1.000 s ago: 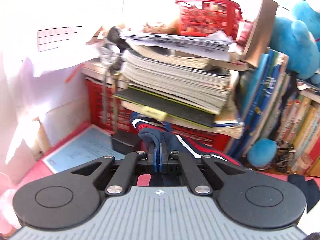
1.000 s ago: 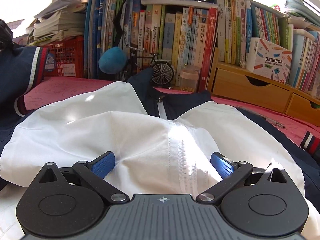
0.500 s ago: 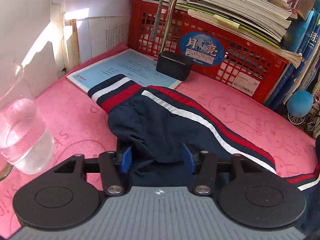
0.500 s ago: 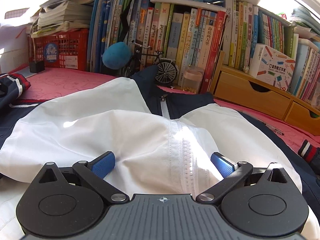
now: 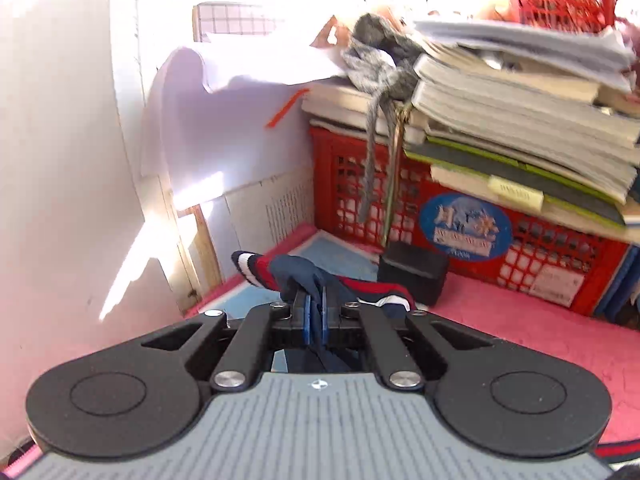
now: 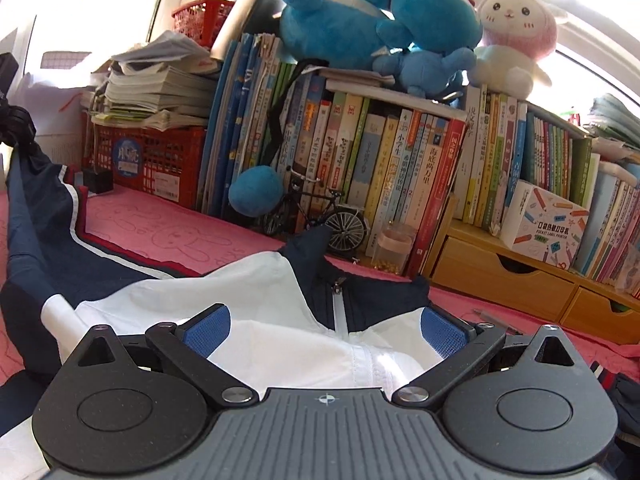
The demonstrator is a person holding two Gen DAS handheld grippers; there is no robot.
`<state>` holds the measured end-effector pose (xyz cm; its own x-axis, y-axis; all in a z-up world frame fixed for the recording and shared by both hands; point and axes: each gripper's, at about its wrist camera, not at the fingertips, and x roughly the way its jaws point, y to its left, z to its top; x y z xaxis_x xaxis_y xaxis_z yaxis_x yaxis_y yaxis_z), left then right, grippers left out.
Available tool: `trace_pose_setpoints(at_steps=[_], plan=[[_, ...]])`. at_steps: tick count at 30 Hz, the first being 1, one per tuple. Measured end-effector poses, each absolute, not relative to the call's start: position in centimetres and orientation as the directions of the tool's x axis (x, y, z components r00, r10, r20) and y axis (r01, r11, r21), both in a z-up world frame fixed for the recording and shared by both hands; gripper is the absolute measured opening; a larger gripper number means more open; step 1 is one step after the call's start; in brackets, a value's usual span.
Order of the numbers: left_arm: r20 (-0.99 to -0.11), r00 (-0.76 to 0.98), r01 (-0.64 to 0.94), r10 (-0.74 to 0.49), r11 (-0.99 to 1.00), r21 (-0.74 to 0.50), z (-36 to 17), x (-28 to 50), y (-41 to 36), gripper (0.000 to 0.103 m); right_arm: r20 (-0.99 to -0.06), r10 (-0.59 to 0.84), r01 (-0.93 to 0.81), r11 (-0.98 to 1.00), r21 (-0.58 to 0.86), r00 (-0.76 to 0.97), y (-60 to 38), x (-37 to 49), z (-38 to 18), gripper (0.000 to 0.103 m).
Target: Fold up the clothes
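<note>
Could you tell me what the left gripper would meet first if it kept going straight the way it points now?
Probably the red crate or the wall corner beside it; depth is unclear. The left gripper, shut on the sleeve, aims between them, above the blue booklet.

Kid's room/study at home: packed bookshelf (image 6: 400, 160), plush toys (image 6: 400, 20), pink bunny-print mat (image 6: 180, 240).
</note>
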<state>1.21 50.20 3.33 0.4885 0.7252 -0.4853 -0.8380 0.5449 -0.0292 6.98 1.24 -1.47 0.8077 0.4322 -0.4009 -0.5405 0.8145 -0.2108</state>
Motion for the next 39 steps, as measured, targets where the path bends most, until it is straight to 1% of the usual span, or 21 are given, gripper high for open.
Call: trace_pose_setpoints(at_steps=[1,4,8,9,10,11,13,16,21,23,25,26,27,28,29,30,31,35,37,38,39], plan=[[-0.450,0.491,-0.850,0.746,0.524,-0.059,4.5,0.7,50.8,0.005,-0.391,0.444,-0.550,0.805,-0.221,0.806,1.9,7.0,-0.7,0.103],[-0.494,0.477,-0.838,0.727,0.546,-0.005,4.7,1.3,51.8,0.005,-0.394,0.506,-0.615,0.755,-0.227,0.767,4.0,6.8,0.3,0.103],[-0.556,0.375,-0.774,0.741,0.580,0.251,0.4,3.2,49.6,0.006,-0.466,0.581,-0.709,0.688,-0.155,0.667,6.9,6.5,-0.4,0.103],[-0.572,0.368,-0.766,0.734,0.587,0.261,-0.5,3.3,49.4,0.007,-0.490,0.598,-0.732,0.668,-0.132,0.634,7.7,6.4,-0.8,0.102],[-0.586,0.363,-0.761,0.724,0.593,0.261,-1.2,3.3,49.3,0.008,-0.512,0.614,-0.754,0.647,-0.109,0.601,8.5,6.2,-1.2,0.093],[-0.600,0.359,-0.757,0.715,0.599,0.262,-2.0,3.4,49.3,0.010,-0.534,0.629,-0.775,0.626,-0.084,0.566,9.3,6.0,-1.6,0.067],[-0.622,0.349,-0.751,0.701,0.606,0.262,-3.0,3.5,49.2,0.011,-0.573,0.655,-0.813,0.582,-0.034,0.492,10.8,5.7,-2.5,0.034],[-0.616,0.333,-0.746,0.714,0.599,0.291,-3.2,3.5,48.8,0.011,-0.622,0.687,-0.857,0.512,0.047,0.376,13.1,5.1,-3.7,0.028],[-0.598,0.393,-0.746,0.699,0.623,0.237,-1.7,3.3,47.6,0.012,-0.658,0.734,-0.911,0.371,0.180,0.169,16.3,4.1,-4.9,0.028],[-0.619,0.457,-0.697,0.640,0.689,0.198,-1.6,4.0,46.4,0.016,-0.653,0.756,-0.924,0.279,0.261,0.044,16.9,3.9,-4.8,0.029],[-0.638,0.518,-0.638,0.570,0.754,0.156,-1.6,4.7,45.1,0.023,-0.633,0.774,-0.901,0.288,0.323,0.021,16.0,4.6,-4.1,0.035],[-0.646,0.546,-0.607,0.533,0.784,0.134,-1.5,5.0,44.5,0.027,-0.622,0.783,-0.889,0.294,0.352,0.013,15.5,5.0,-3.7,0.044],[-0.653,0.573,-0.574,0.495,0.811,0.112,-1.5,5.4,43.9,0.030,-0.613,0.788,-0.875,0.337,0.347,0.061,14.6,5.8,-3.4,0.051],[-0.660,0.598,-0.539,0.456,0.837,0.090,-1.5,5.8,43.2,0.037,-0.610,0.781,-0.863,0.394,0.317,0.132,13.7,6.7,-3.0,0.066],[-0.665,0.621,-0.503,0.415,0.861,0.067,-1.5,6.1,42.6,0.054,-0.606,0.769,-0.845,0.449,0.288,0.202,12.8,7.6,-2.7,0.072],[-0.669,0.643,-0.467,0.373,0.883,0.044,-1.5,6.5,41.9,0.065,-0.612,0.749,-0.825,0.499,0.267,0.255,12.0,8.6,-2.5,0.073],[-0.672,0.663,-0.429,0.331,0.903,0.021,-1.5,6.8,41.3,0.082,-0.616,0.726,-0.801,0.547,0.245,0.307,11.1,9.6,-2.3,0.073],[-0.738,0.622,-0.372,0.262,0.928,0.016,-3.8,8.9,39.5,0.086,-0.613,0.642,-0.688,0.695,0.211,0.460,7.7,13.4,-2.0,0.076],[-0.767,0.575,-0.376,0.285,0.925,0.062,-5.3,10.0,38.8,0.088,-0.613,0.594,-0.645,0.744,0.174,0.521,6.9,14.8,-2.2,0.079],[-0.760,0.569,-0.385,0.315,0.918,0.092,-5.6,10.4,38.5,0.095,-0.612,0.569,-0.622,0.768,0.156,0.549,6.5,15.5,-2.3,0.081],[-0.748,0.567,-0.396,0.345,0.910,0.119,-5.9,10.8,38.3,0.099,-0.615,0.542,-0.601,0.788,0.136,0.572,6.5,16.2,-2.4,0.083]])
